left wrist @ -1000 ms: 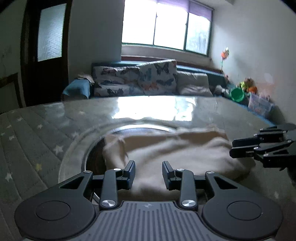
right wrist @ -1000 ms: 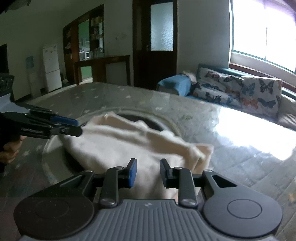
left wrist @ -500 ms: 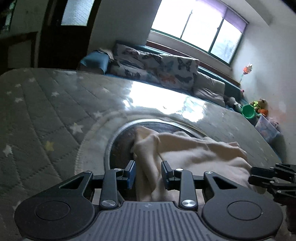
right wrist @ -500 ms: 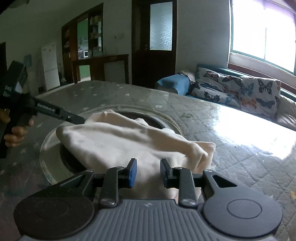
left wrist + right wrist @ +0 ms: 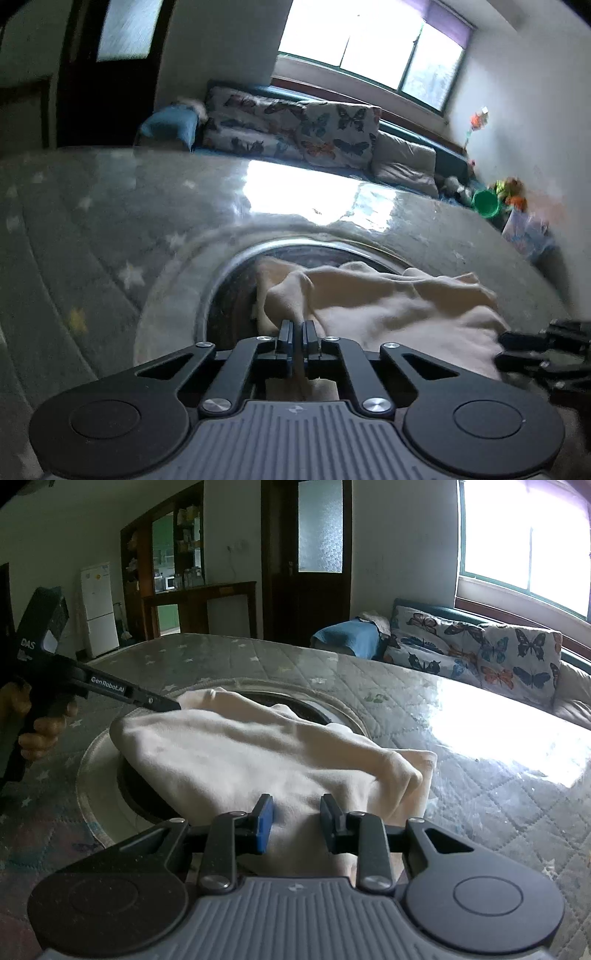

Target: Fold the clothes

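- The cloth [image 5: 236, 753] lies on the worktop [image 5: 480, 775], over a round ring [image 5: 92, 775]; a sofa [image 5: 480, 653] is behind.
- Left claw [image 5: 297, 334], marked "GenRobot.AI", is clenched on the cloth edge.
- Right claw [image 5: 297, 821] is released above the cloth.

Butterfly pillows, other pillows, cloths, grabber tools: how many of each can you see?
Butterfly pillows: 2
Plain grey pillow: 1
Blue cushion: 1
Cream cloth: 1
Grabber tools: 2, the left gripper pinching the cloth and the right gripper open
Total: 7
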The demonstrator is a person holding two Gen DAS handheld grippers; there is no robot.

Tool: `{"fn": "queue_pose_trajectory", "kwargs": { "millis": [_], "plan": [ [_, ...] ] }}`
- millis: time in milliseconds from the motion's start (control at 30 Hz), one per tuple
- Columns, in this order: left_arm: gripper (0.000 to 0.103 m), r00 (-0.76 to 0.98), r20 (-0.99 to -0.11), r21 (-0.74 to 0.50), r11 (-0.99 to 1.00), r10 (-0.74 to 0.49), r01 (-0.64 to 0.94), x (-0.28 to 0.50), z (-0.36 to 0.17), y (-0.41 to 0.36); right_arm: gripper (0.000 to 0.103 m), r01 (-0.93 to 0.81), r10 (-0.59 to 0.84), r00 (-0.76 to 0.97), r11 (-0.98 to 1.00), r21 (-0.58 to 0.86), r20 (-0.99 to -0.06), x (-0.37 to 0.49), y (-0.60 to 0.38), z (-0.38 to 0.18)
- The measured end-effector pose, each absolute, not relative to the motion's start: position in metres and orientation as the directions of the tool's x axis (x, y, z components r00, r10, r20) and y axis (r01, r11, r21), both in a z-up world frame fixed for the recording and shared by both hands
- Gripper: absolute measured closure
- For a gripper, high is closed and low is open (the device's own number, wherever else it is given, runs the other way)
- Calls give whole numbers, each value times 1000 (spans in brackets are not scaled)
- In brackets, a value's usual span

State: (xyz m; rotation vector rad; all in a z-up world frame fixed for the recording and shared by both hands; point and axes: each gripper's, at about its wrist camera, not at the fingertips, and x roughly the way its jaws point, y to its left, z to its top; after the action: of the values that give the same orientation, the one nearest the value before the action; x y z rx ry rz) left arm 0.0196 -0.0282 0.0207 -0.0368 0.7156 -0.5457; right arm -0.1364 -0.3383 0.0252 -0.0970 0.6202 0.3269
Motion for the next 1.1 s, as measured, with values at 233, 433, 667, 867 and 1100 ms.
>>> {"fn": "queue_pose_trajectory", "kwargs": {
  "millis": [233,433,667,867,1100],
  "plan": [
    [98,700,-596,130,814,-392,566,9,19,-48,75,-329,266,767,944,-3,-584,-140,-337,22],
    [96,689,-619,115,824,-377,554,16,4,-43,74,-331,264,765,944,-6,-587,-140,-337,23],
    [96,639,-625,-141,870,-448,473,18,13,-8,73,-329,263,767,944,-6,-586,-140,-336,24],
    [89,574,-628,-275,840,-525,467,0,13,-6,70,-330,263,767,944,-9,-585,-142,-335,24],
    [88,618,-597,-244,850,-512,467,-15,17,-8,69,-329,264,766,944,-6,-586,-142,-335,24]
  ]
}}
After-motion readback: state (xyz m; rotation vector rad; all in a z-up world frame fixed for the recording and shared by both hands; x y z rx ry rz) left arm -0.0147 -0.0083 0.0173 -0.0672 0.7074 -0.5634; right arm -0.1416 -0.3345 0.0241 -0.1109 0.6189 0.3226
